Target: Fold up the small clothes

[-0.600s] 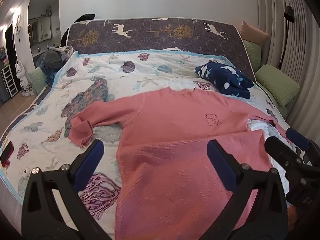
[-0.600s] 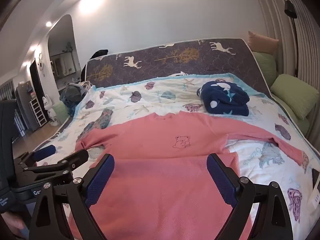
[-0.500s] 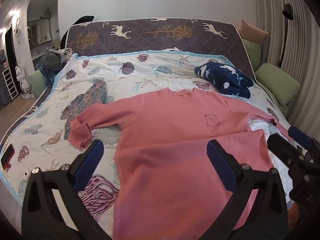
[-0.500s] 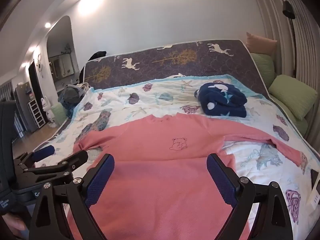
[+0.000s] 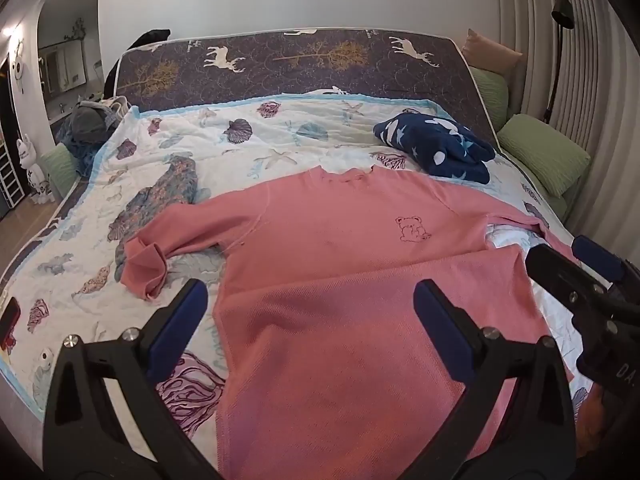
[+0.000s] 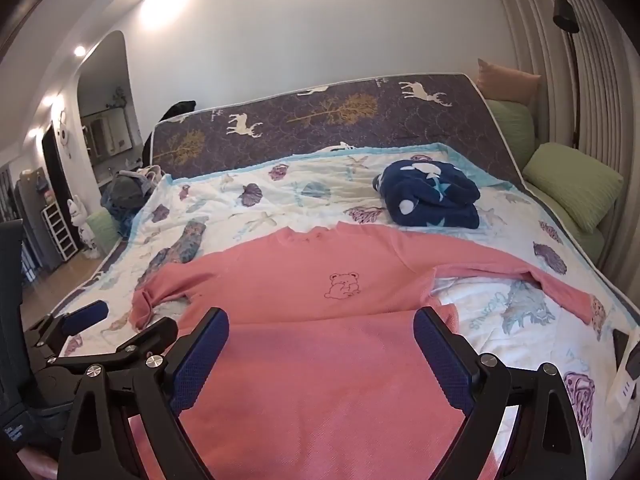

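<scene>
A wide bed (image 5: pixel 280 148) is covered by a white quilt (image 6: pixel 320 192) printed with shells and starfish. Behind it, a dark headboard (image 5: pixel 288 64) with deer and trees is set against a plain pale wall (image 6: pixel 320 28). Green cushions (image 6: pixel 572 184) are placed beside ribbed wall panels (image 5: pixel 592 60). A black floor lamp (image 6: pixel 568 36) is seen there. An arched doorway (image 6: pixel 104 108) is lit by ceiling spots.

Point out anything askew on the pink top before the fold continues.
The pink top's left sleeve cuff is crumpled and doubled back on itself, while the right sleeve lies stretched out straight. Both tongs are open.
</scene>
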A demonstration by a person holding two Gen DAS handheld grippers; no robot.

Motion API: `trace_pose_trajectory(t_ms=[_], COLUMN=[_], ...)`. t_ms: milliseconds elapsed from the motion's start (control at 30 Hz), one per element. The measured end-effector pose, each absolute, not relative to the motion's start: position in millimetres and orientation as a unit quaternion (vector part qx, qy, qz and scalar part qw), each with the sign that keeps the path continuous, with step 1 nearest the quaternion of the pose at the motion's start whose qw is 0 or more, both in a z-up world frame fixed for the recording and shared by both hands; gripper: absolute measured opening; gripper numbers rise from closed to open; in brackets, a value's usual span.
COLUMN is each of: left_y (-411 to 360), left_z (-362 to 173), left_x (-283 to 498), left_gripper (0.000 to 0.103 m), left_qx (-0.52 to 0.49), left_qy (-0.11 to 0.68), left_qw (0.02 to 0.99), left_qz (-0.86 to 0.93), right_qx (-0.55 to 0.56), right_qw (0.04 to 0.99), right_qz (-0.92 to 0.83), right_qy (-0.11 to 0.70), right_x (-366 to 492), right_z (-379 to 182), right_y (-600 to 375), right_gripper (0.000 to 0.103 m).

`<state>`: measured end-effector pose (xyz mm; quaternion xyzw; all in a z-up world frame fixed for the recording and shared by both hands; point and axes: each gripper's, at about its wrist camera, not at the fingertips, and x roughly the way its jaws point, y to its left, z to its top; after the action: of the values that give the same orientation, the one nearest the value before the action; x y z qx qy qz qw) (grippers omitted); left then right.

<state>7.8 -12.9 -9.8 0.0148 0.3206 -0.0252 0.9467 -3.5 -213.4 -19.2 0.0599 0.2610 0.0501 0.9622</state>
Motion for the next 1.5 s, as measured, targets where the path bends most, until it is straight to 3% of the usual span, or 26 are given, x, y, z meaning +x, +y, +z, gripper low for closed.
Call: trace_pose_trajectory(t_ms=[1500], left_y=[7.6], left_z=[-17.8], left_x=[12.9], left_gripper=[0.102], left_qx=[-0.006], left_qy=[0.34], left_qw=[0.94], left_qz=[-0.017], right_qx=[0.047], right_qw=[0.963], right_qz=[0.05], right_qy=[0.26], right_x=[-1.1], right_z=[-17.6], right_y=[-194.0], right_gripper=[0.095])
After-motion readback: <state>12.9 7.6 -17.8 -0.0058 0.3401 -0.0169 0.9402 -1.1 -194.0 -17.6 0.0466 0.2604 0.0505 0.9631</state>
